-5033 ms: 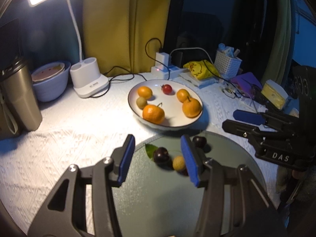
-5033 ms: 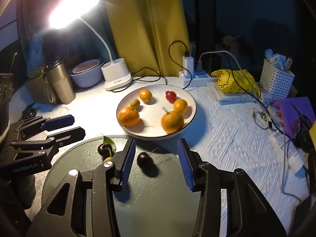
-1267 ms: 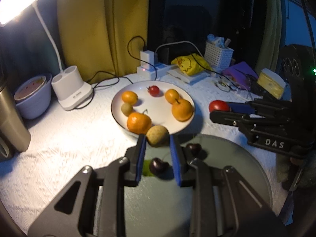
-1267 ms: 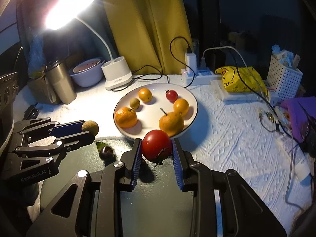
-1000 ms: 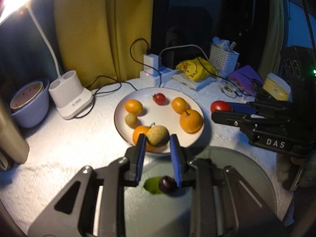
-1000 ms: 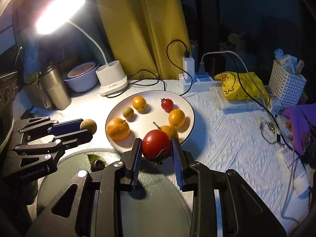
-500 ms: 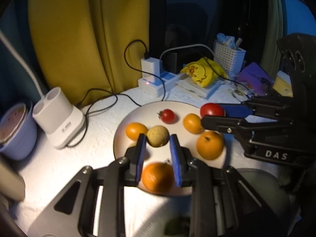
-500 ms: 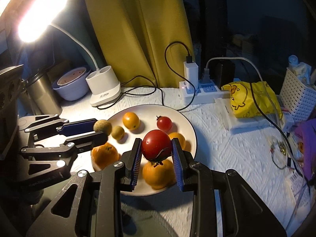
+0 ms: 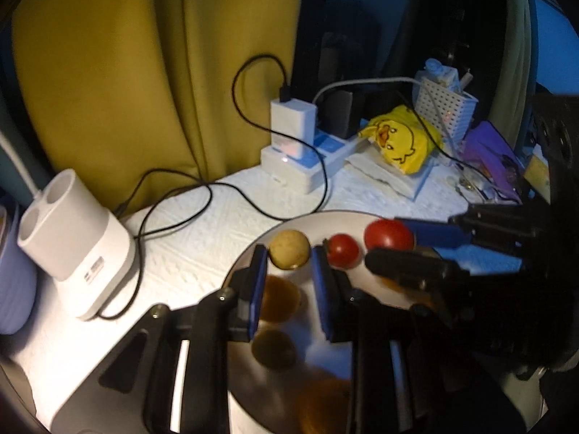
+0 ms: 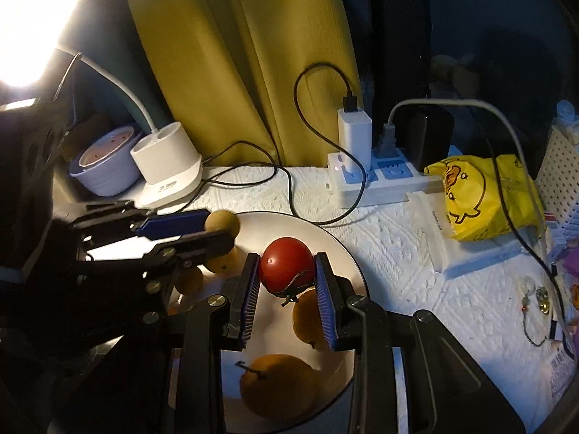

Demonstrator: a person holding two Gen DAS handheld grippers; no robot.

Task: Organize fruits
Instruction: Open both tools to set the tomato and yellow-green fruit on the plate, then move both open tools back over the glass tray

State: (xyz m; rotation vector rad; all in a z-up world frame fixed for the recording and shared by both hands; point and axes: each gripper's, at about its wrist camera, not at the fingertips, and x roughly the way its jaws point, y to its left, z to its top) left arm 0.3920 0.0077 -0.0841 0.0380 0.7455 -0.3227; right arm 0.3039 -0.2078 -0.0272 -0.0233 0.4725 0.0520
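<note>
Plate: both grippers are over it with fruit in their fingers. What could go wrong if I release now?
1. The tomato in the right gripper hangs above an orange; dropped there, it could bounce or roll off the plate.
2. The tan fruit in the left gripper sits over the plate's far rim, so it might roll onto the cloth.
3. The grippers are close together and could bump.

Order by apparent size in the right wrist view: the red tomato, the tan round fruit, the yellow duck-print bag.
1. yellow duck-print bag
2. red tomato, though it is nearest the camera
3. tan round fruit
</note>
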